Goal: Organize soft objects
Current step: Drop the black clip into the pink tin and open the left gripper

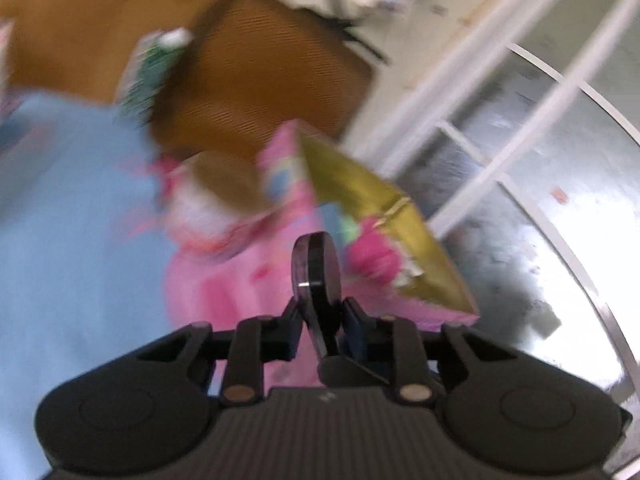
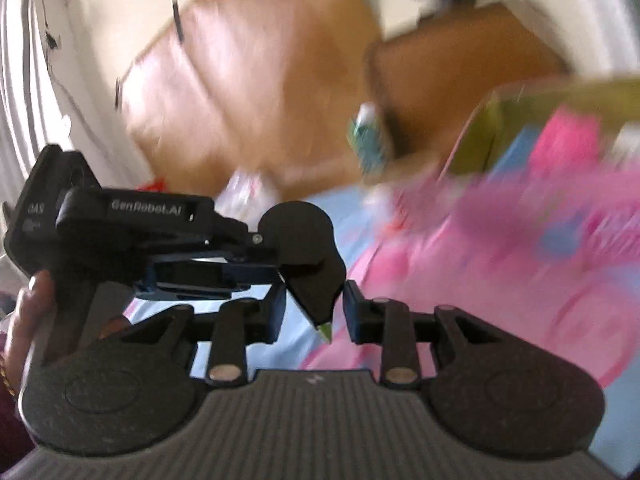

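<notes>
Both views are motion-blurred. In the left wrist view my left gripper (image 1: 318,268) has its two round pads pressed together with nothing between them, above a pink soft item (image 1: 224,280) with a gold-green panel (image 1: 376,216) on a light blue sheet (image 1: 60,220). In the right wrist view the left gripper (image 2: 296,232) lies across in front, held by a hand (image 2: 32,312). My right gripper (image 2: 316,304) shows only its finger carriers, a small gap apart; its tips are hidden. The pink item (image 2: 500,248) spreads to the right.
A brown woven box or cushion (image 1: 256,80) and a green-white packet (image 1: 152,68) lie beyond the pink item. A wooden surface (image 2: 248,80) is behind. A white-framed metal grille (image 1: 540,160) runs along the right of the left wrist view.
</notes>
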`<state>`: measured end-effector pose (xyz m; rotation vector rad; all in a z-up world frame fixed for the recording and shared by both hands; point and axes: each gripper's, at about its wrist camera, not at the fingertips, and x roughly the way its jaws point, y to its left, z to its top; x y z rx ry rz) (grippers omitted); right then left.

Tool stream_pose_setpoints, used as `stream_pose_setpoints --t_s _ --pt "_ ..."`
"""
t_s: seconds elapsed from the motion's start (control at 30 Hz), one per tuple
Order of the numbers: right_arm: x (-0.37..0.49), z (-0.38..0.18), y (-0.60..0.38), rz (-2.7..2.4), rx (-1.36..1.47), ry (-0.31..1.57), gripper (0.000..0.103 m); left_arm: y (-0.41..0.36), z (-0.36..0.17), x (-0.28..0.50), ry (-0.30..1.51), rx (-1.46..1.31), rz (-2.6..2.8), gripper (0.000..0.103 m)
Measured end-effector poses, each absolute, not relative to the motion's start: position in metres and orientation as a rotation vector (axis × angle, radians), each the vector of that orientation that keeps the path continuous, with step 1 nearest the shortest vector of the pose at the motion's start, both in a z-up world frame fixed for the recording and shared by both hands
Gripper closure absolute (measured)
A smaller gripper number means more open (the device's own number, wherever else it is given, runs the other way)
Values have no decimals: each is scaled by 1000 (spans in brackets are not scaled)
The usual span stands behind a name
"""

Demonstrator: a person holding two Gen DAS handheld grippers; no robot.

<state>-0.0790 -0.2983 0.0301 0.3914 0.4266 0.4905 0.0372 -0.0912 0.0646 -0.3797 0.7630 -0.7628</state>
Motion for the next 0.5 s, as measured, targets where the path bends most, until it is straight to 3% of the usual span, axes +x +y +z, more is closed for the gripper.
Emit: stream_pose_setpoints --t_s 0.2,0.27,0.33,0.43,0.5 --pt "-71 49 -352 266 331 281 73 -192 89 74 709 -227 -848 80" --pt "-55 49 -371 211 323 281 94 -224 87 89 708 -163 -826 74" --pt "-30 43 -388 146 326 301 92 -245 82 99 692 -94 -758 68" --pt "-2 37 -402 45 284 321 77 -247 74 105 684 -87 -683 65" --pt "-3 34 -408 13 291 312 77 -233 70 101 695 -127 -703 65"
